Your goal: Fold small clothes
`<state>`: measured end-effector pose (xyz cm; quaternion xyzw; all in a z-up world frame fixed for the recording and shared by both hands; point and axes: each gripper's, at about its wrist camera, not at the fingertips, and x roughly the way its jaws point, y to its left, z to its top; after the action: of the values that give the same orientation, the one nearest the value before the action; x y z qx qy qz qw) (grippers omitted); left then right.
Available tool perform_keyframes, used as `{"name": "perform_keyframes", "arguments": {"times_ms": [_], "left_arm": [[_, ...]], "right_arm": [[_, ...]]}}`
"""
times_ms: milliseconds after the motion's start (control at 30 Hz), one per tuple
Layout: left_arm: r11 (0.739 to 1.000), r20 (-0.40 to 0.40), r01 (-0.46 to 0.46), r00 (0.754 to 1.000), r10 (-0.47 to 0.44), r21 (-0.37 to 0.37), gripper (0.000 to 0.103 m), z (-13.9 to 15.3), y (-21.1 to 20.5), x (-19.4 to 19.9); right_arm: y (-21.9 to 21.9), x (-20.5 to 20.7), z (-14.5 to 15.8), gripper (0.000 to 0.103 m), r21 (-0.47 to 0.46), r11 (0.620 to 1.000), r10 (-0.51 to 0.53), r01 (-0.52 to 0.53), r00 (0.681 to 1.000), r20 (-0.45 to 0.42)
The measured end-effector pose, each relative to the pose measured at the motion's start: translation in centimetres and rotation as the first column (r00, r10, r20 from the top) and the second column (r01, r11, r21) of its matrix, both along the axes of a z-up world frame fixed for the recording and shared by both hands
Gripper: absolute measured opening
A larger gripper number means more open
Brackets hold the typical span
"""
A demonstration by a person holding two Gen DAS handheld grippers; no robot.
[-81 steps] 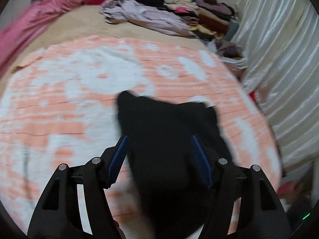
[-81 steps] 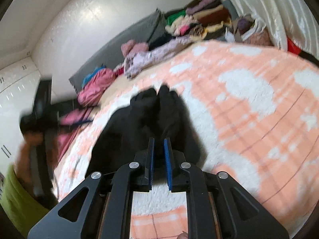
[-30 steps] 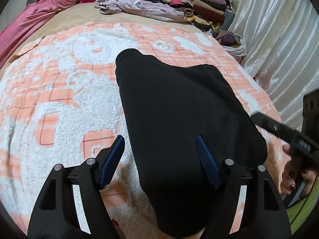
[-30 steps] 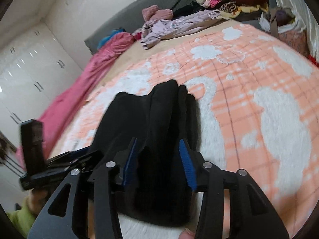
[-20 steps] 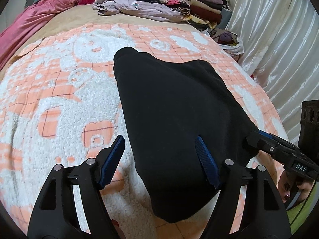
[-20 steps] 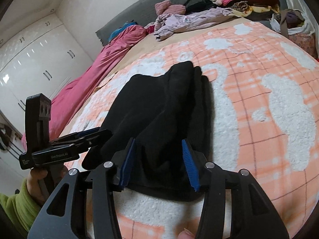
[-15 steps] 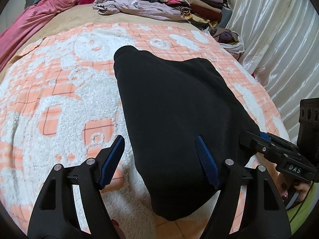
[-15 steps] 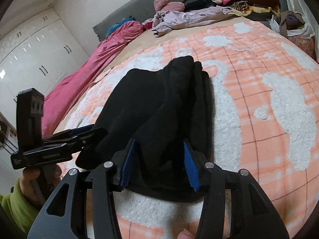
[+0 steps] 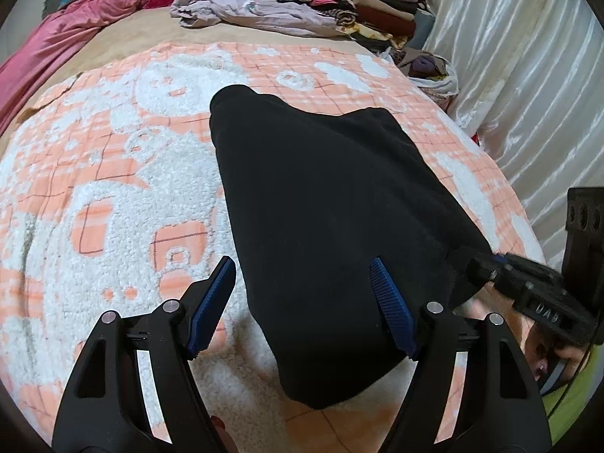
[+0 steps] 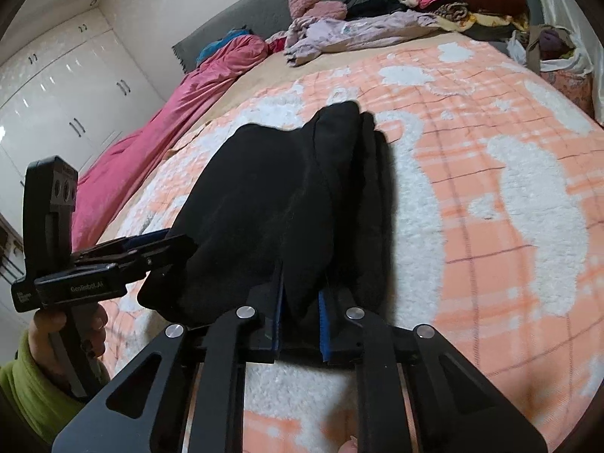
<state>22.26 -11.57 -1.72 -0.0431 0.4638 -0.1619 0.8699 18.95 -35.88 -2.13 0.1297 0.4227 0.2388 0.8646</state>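
Observation:
A black garment [image 9: 324, 196] lies folded on the orange-and-white blanket [image 9: 113, 188]. My left gripper [image 9: 305, 294] is open, its fingers on either side of the garment's near left edge. In the right wrist view the same garment [image 10: 271, 204] runs away from me in thick folds. My right gripper [image 10: 300, 317] has closed on the garment's near edge, with black cloth between the blue pads. The left gripper [image 10: 151, 249] shows at the garment's left side, and the right gripper [image 9: 502, 271] shows at the garment's right edge in the left wrist view.
Stacks of folded clothes [image 9: 358, 3] and a loose lilac garment [image 9: 256, 11] lie at the far end of the bed. A pink duvet [image 10: 181, 120] runs along the left. White curtains [image 9: 528, 75] hang on the right. White wardrobes [image 10: 56, 105] stand beyond.
My right gripper has narrowed from open to shut on the garment's near edge. The left gripper stays open and has hardly moved.

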Motion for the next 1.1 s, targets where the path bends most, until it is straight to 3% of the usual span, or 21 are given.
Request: {"name": "perform_keyframes", "arguments": {"times_ms": [100, 233, 333, 467, 533, 667, 833, 933, 1100], "left_arm": [[1.000, -0.002, 0.005, 1.000, -0.005, 0.000, 0.066, -0.2, -0.1, -0.2], [1.000, -0.023, 0.005, 1.000, -0.005, 0.001, 0.067, -1.4, -0.3, -0.2], [1.000, -0.038, -0.003, 0.999, 0.003, -0.001, 0.070, -2.2, -0.2, 0.0], [1.000, -0.034, -0.006, 0.999, 0.006, -0.001, 0.071, -2.4, -0.1, -0.1], [1.000, -0.028, 0.000, 1.000, 0.000, 0.011, 0.071, -2.4, -0.3, -0.2], [1.000, -0.027, -0.001, 1.000, 0.001, 0.010, 0.071, -2.4, -0.5, -0.4], [1.000, -0.028, 0.000, 1.000, 0.000, 0.009, 0.071, -2.5, -0.5, -0.5], [1.000, -0.030, 0.004, 1.000, -0.004, 0.004, 0.071, -2.5, -0.5, -0.5], [1.000, -0.037, 0.005, 0.999, -0.005, -0.004, 0.073, -2.6, -0.3, -0.4]], "right_arm": [[-0.5, -0.7, 0.5, 0.013, -0.003, 1.000, -0.007, 0.008, 1.000, 0.013], [0.7, -0.7, -0.8, 0.015, -0.111, 0.994, -0.014, 0.013, 1.000, -0.014], [1.3, -0.4, -1.7, 0.018, -0.139, 0.990, -0.018, 0.013, 0.999, -0.033], [0.5, -0.7, -0.6, 0.028, -0.100, 0.995, -0.017, 0.015, 0.999, -0.027], [-0.5, -0.5, 1.1, 0.034, -0.059, 0.996, -0.058, 0.060, 0.998, 0.031], [-0.2, 1.7, 2.7, 0.036, -0.060, 0.991, -0.112, 0.118, 0.989, 0.097], [2.7, 5.4, 1.7, 0.036, -0.139, 0.986, -0.078, 0.087, 0.995, 0.069], [3.4, 7.2, -0.1, 0.033, -0.298, 0.945, -0.132, 0.138, 0.990, 0.040], [1.7, 7.6, -1.9, 0.040, -0.242, 0.955, -0.182, 0.174, 0.983, -0.011]]}}
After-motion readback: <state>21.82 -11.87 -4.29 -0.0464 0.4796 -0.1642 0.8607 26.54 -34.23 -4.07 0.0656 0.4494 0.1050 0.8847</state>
